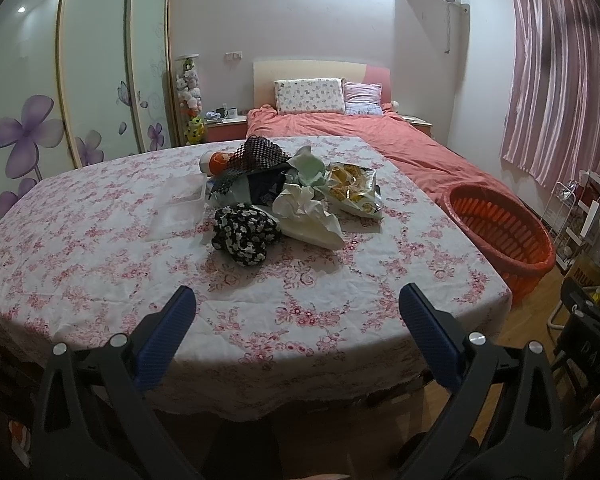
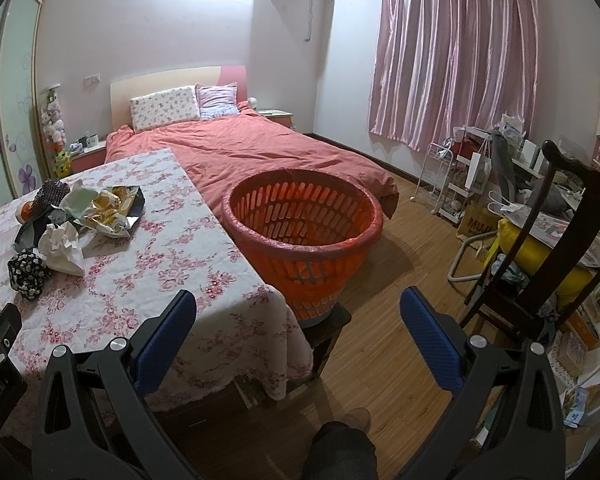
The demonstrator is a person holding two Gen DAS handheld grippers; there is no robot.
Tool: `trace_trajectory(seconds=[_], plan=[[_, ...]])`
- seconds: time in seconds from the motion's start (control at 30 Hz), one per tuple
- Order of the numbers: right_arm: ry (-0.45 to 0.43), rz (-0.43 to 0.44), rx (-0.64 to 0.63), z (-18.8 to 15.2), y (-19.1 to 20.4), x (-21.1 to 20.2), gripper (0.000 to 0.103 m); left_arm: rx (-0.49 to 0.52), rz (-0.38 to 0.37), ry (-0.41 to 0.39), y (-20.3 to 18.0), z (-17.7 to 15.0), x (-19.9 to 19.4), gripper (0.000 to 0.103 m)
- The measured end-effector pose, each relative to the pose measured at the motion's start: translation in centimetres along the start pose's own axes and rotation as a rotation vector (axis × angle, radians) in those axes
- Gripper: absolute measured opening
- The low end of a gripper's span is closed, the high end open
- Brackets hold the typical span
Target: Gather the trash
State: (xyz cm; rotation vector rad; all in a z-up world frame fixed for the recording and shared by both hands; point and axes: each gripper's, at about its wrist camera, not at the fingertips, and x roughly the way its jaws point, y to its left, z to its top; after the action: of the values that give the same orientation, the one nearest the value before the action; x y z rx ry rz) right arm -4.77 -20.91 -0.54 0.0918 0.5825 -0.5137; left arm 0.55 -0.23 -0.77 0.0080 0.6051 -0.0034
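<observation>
Both grippers – left gripper [image 1: 298, 300] and right gripper [image 2: 298, 304] – are wide open, holding nothing. The trash pile [image 1: 284, 196] sits on the table [image 1: 100, 264] – the orange basket [image 2: 304, 236] stands just beside that table.

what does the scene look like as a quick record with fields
surface: table with pink floral cloth
trash pile: crumpled white paper, yellow foil snack bag, black floral cloth bundle, clear plastic tray
bin: round orange slatted plastic basket, on a stool right of the table
left claw: open, empty
right claw: open, empty
</observation>
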Motion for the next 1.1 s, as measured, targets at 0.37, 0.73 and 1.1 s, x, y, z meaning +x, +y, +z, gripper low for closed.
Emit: trace_trajectory(seconds=[0.37, 0.73, 1.1], plan=[[0.048, 0.128, -0.064, 0.4, 4.8, 2.8, 0.101, -0.085, 0.046, 0.053, 6.0, 0.9, 3.6, 0.099], [0.106, 0.391, -0.096, 2.2, 12.8, 5.4, 0.087, -0.172, 0.140, 0.072, 13.8, 2.8, 7.0, 0.099], [0.199, 0.523, -0.168, 2.9, 19.5, 9.2, 0.066, -0.162, 0.111, 0.128, 16.3, 6.9, 12.9, 0.099]])
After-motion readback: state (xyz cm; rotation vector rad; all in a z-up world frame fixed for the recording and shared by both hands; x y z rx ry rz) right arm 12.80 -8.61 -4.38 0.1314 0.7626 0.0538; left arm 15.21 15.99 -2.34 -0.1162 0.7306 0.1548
